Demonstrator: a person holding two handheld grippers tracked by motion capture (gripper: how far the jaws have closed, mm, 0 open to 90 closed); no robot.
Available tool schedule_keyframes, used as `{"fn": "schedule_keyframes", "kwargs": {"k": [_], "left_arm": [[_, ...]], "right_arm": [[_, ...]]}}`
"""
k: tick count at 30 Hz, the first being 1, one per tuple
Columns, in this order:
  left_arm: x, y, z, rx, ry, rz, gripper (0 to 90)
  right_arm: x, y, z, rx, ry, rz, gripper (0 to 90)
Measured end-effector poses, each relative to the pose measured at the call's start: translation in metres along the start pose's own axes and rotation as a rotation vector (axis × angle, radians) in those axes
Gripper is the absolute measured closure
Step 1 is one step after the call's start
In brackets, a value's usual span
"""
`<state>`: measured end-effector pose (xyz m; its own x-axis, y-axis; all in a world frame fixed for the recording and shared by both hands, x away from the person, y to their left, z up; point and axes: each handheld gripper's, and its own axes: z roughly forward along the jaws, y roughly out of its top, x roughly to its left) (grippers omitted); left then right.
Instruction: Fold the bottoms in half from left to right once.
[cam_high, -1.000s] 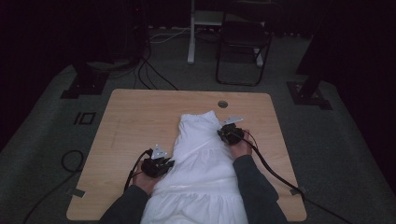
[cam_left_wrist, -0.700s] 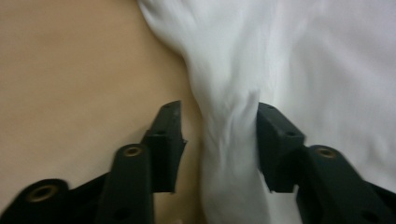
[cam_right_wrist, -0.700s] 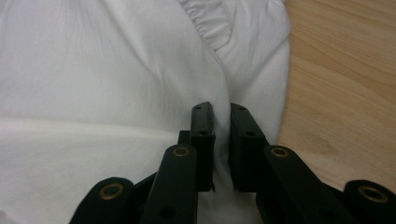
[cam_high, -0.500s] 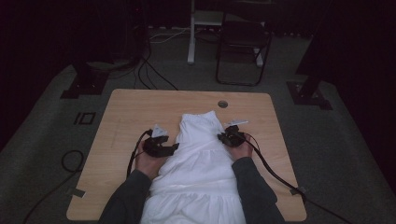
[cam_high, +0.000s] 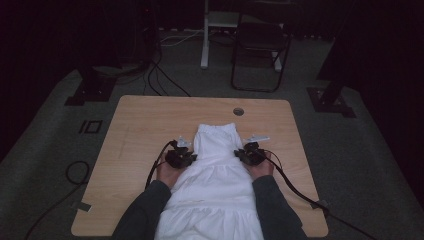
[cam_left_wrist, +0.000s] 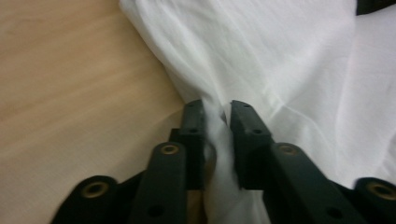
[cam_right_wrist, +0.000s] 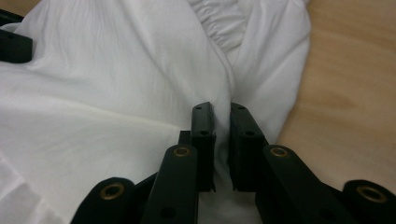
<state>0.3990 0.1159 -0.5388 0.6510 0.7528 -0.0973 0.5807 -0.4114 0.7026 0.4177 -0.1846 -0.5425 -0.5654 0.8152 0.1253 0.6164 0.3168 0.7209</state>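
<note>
**Both grippers pinch the white garment at its sides**

A pale wooden table with rounded corners (cam_high: 150, 125) carries a white gathered cotton garment (cam_high: 215, 185), lying lengthwise down the middle and hanging over the near edge. The left gripper (cam_high: 181, 158) has just been closing; its black jaws now clamp a fold at the cloth's left edge. The right gripper (cam_high: 251, 154) nips a thin fold at the right edge, jaws nearly together.
</note>
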Motion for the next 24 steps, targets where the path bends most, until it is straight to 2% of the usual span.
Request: {"fn": "schedule_keyframes", "kwargs": {"k": [4, 7, 8, 10, 11, 13, 15, 18, 19, 21, 22, 24], "left_arm": [[-0.01, -0.013, -0.01, -0.007, -0.021, 0.02, 80.8], [-0.014, -0.018, -0.013, -0.011, -0.019, 0.029, 80.7], [-0.014, -0.018, -0.014, -0.01, -0.018, 0.03, 80.7], [-0.014, -0.017, -0.014, -0.004, -0.019, 0.031, 80.6], [-0.014, -0.017, -0.014, -0.002, -0.018, 0.033, 80.5], [-0.014, -0.017, -0.014, -0.002, -0.017, 0.037, 80.3], [-0.014, -0.017, -0.014, -0.005, -0.017, 0.035, 80.1], [-0.014, -0.018, -0.013, -0.009, -0.014, 0.035, 79.8], [-0.014, -0.018, -0.014, -0.009, -0.014, 0.035, 79.7], [-0.014, -0.018, -0.013, -0.01, -0.011, 0.036, 79.2], [-0.014, -0.017, -0.013, -0.009, -0.011, 0.036, 79.0], [-0.014, -0.017, -0.013, -0.007, -0.01, 0.038, 78.7]], "right_arm": [[0.012, -0.012, -0.012, 0.021, 0.02, -0.014, 81.0], [0.016, -0.012, -0.02, 0.067, 0.036, -0.032, 66.9], [0.016, -0.011, -0.023, 0.059, 0.032, -0.035, 62.7], [0.012, -0.003, -0.032, -0.009, 0.021, -0.016, 59.8], [0.01, 0.002, -0.036, -0.047, 0.012, 0.005, 61.1], [0.006, 0.015, -0.04, -0.098, 0.013, 0.037, 71.2], [0.006, 0.026, -0.033, -0.088, 0.008, 0.027, 75.3], [0.007, 0.033, -0.017, -0.041, -0.006, 0.028, 73.3], [0.007, 0.034, -0.011, -0.04, 0.005, 0.043, 70.1], [0.008, 0.036, -0.004, -0.054, 0.072, 0.074, 60.1], [0.009, 0.036, -0.001, -0.047, 0.084, 0.078, 57.1], [0.016, 0.036, 0.008, 0.004, 0.076, 0.059, 51.3]]}}
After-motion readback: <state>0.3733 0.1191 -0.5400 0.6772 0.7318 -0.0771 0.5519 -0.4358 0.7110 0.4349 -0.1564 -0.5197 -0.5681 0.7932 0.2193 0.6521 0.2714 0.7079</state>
